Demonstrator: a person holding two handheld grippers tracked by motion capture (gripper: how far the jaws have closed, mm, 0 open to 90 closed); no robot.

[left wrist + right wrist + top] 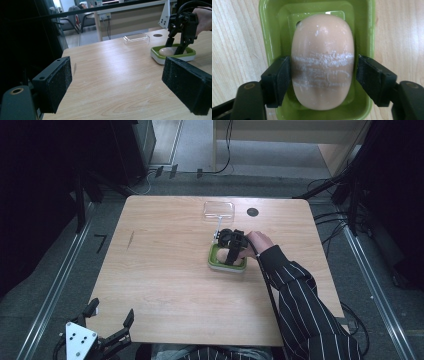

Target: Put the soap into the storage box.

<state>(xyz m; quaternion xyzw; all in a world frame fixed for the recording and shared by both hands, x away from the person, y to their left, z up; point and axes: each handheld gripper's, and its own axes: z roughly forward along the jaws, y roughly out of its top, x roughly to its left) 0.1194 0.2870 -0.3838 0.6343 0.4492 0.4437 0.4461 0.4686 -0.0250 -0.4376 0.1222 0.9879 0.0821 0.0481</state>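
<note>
From above, the right gripper [231, 251] is seen lowered into a green soap dish [214, 261] mid-table, a clear lid [219, 209] lying beyond. In the left gripper view, the left gripper [117, 82] is held spread wide at the table's edge. In the right gripper view, a beige soap bar [322, 60] in the dish is flanked by the pads [281, 77], the left touching, the right just apart.

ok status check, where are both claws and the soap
Right claw down in green soap dish, jaws either side of the soap, contact unclear. Left claw open, idle at table's near-left edge. Clear lid behind dish, nothing blocking.
</note>
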